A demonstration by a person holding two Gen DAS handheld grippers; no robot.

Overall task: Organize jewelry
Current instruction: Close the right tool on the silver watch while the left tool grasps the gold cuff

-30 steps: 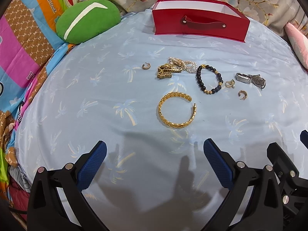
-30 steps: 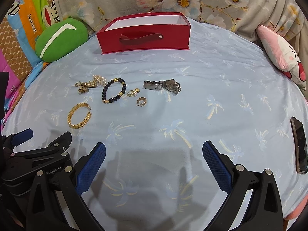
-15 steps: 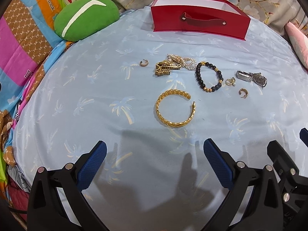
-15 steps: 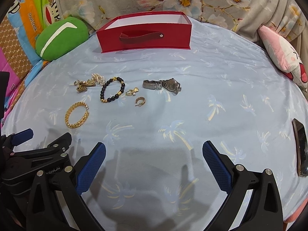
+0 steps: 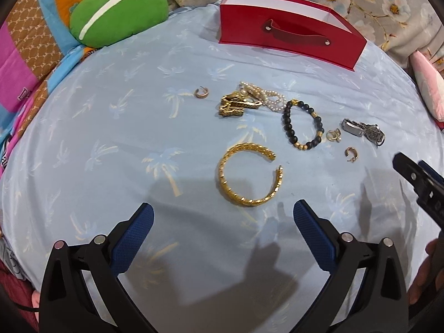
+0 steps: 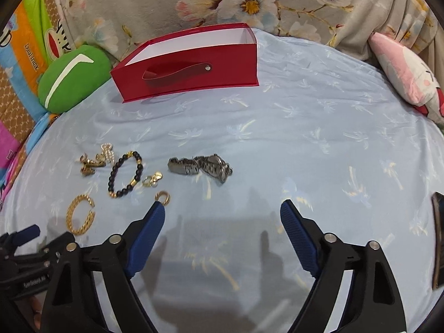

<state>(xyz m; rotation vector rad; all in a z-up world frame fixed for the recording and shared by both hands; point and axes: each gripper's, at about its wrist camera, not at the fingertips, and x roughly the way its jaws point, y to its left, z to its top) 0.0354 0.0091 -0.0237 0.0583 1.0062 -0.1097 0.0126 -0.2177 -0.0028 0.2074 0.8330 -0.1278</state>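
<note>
Nearest the left camera, the left gripper (image 5: 223,219) hangs over the blue sheet (image 5: 111,144) with its jaws spread wide and nothing between them. Just beyond its fingertips lies the gold bangle (image 5: 249,178). The right gripper (image 6: 222,213) is likewise wide open and empty, low over the sheet; its left fingertip sits just beside a gold hoop (image 6: 163,197).

Farther out the jewelry is strung in a loose row: bead bracelet (image 5: 303,125), a gold chain heap (image 5: 236,105) touching a pearl strand (image 5: 263,94), a small ring cluster (image 5: 333,135), the watch (image 5: 363,131), and a second hoop (image 5: 201,93) off alone to the left.

At the far edge stands the red box (image 5: 288,41), open-topped with a strap handle on its front. Its white inner walls show in both views, but the floor is hidden, so I cannot tell whether anything lies inside.

Only the left view shows the lone hoop. Only the right view shows a phone (image 6: 438,238) at the sheet's right edge and the whole pink cushion (image 6: 408,72). A green cushion (image 6: 72,79) shows in both.
</note>
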